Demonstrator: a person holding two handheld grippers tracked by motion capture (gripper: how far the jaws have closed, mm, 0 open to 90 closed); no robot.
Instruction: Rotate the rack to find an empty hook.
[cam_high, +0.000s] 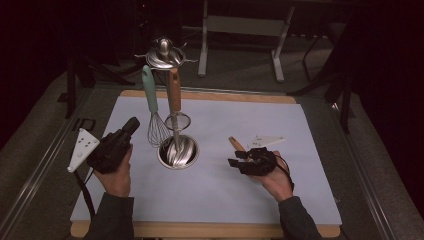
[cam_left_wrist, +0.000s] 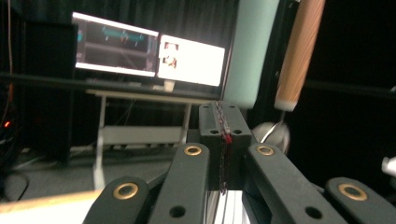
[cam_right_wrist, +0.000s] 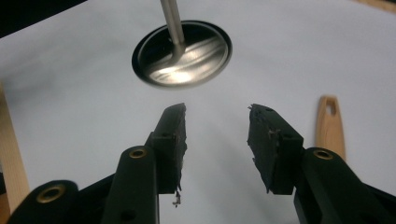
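While the left gripper (cam_high: 131, 125), jaws pressed together on nothing, hovers beside the whisk (cam_high: 152, 107) in the steel holder (cam_high: 178, 151) at mid-table, the right gripper (cam_high: 235, 159) gapes over a wooden-handled utensil (cam_high: 236, 144) lying toward the table's (cam_high: 210, 190) right edge.

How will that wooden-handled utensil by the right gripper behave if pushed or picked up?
The wooden-handled utensil lies flat on the white mat, so it will probably slide rather than roll. The handle looks stiff and likely light. Lying low, it may be awkward for the open right gripper to get its jaws around; its far end is hidden.
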